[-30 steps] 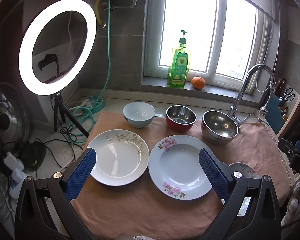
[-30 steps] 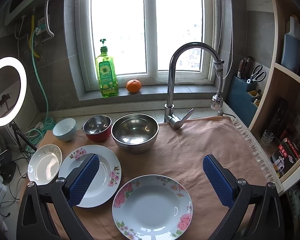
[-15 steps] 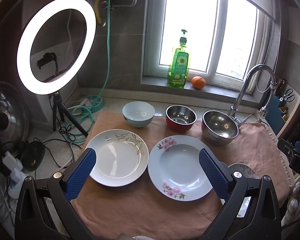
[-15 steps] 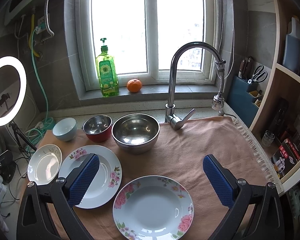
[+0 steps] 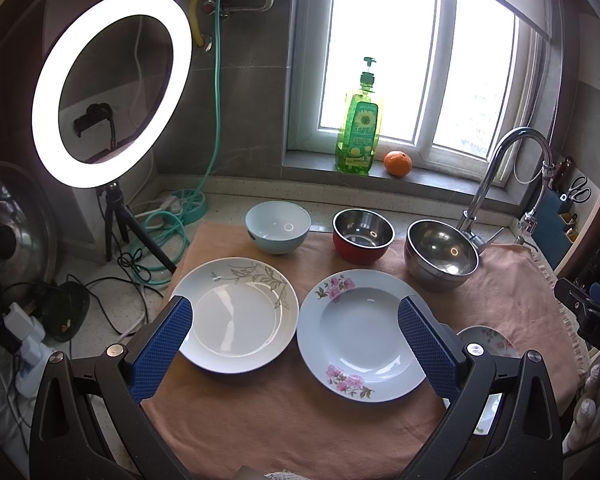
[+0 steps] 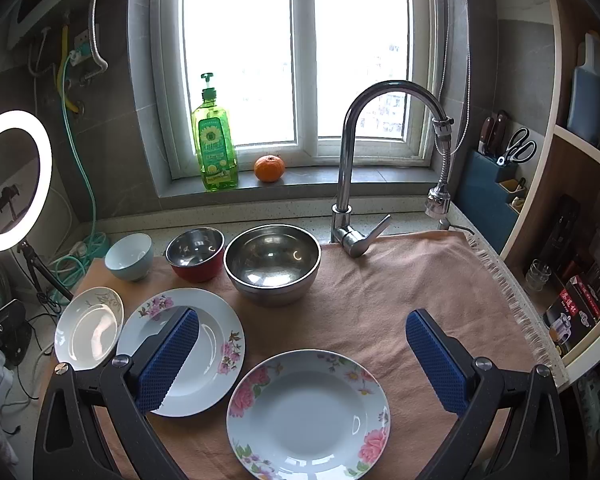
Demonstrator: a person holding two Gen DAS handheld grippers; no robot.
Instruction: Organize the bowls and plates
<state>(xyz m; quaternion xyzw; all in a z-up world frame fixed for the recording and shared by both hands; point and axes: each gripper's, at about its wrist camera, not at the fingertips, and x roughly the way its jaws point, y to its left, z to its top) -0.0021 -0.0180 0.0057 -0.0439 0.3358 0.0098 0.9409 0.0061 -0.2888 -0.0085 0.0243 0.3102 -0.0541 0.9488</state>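
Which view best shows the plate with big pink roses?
The right wrist view: the rose plate lies whole between the open fingers. The left wrist view shows only a sliver of it behind the left gripper's right finger.

Straight ahead of your tongs: green soap bottle point(image 6: 215, 148) and an orange point(image 6: 269, 168) on the windowsill, faucet point(image 6: 356, 152) right, ring light point(image 5: 112, 88) left.
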